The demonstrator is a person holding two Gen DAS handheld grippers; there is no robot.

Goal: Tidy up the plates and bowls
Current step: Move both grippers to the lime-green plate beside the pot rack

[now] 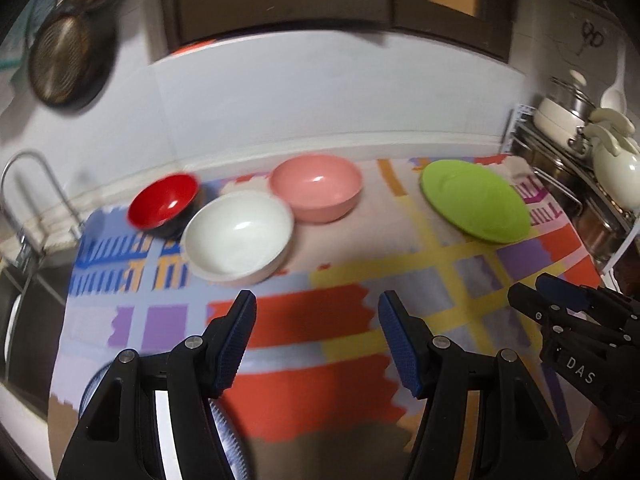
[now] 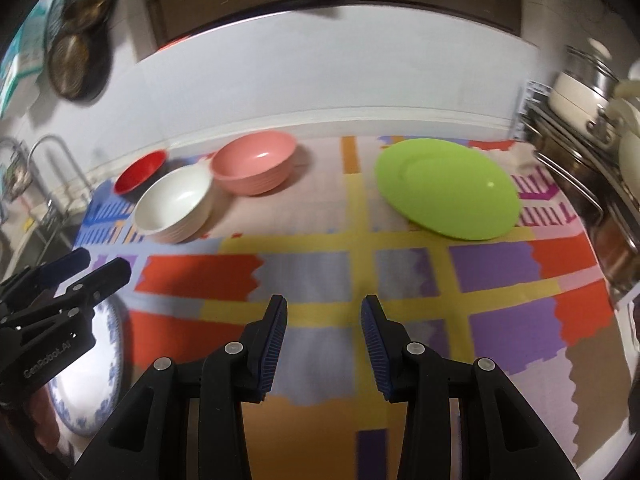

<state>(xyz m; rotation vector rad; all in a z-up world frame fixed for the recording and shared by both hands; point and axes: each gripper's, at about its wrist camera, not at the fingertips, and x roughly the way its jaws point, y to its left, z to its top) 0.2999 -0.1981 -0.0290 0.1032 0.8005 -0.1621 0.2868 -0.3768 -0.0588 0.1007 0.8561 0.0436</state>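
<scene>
Three bowls sit in a cluster toward the back left of the surface [image 2: 320, 280], which is covered by a patchwork-coloured mat: a red bowl [image 1: 163, 201] nearest the back left corner, a white bowl [image 1: 239, 236] just in front of it and touching or nearly touching it, and a pink bowl [image 1: 316, 186] just right of the white one, close to the back edge. All three stand upright and hold nothing. A green plate [image 1: 476, 201] lies alone toward the back right corner, well apart from the bowls, also bare. A white plate with a blue patterned rim [image 2: 100, 364] rests at the front left of the surface, partly hidden under the left claw [image 1: 317, 308]. The left claw hangs above the front of the mat with its jaws spread wide and nothing between them; its housing reads "GenRobot.AI" in the right wrist view. The right claw [image 2: 324, 312] hovers over the middle front of the mat, jaws likewise apart and gripping nothing; its side carries the letters "DAS" in the left wrist view. A metal rack [image 1: 568, 184] with stacked pots and a cream kettle stands past the right edge, and a sink faucet [image 1: 36, 184] rises beyond the left edge.
</scene>
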